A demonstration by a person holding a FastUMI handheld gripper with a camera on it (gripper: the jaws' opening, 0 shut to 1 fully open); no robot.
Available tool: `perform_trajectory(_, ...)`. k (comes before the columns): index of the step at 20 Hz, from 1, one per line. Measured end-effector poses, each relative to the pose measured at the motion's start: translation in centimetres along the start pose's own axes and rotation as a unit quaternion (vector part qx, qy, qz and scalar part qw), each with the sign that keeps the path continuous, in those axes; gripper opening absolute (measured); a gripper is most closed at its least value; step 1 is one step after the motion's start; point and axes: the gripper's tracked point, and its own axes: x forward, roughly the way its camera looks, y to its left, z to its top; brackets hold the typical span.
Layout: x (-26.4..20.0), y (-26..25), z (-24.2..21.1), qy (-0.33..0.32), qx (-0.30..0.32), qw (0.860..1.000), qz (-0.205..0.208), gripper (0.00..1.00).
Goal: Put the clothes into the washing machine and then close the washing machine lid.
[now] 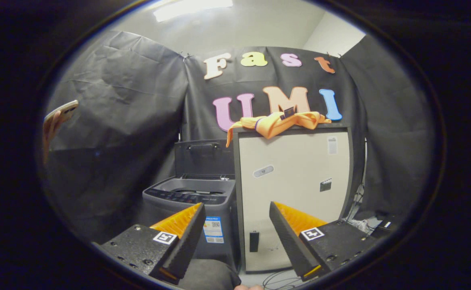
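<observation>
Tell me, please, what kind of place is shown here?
Probably a small recording booth set up as a laundry corner. Black cloth lines the walls, a top-loading washing machine stands with its lid up, and orange clothes lie on a white cabinet. The gripper is open.

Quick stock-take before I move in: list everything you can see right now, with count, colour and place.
garment: one, orange, draped on top of the cabinet
cabinet: one, cream door, beside the washing machine
washing machine: one, grey, lid up, beyond the fingers
cables: several, on the floor beside the cabinet
phone: one, held in a hand at the side
gripper: one, fingers apart, holding nothing
</observation>
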Motion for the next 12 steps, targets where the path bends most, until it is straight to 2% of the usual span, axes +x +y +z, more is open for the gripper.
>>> perform_trajectory(12, 7.7, -2.5, 6.4, 0.005, -0.045, 0.998, -0.033, 0.97)
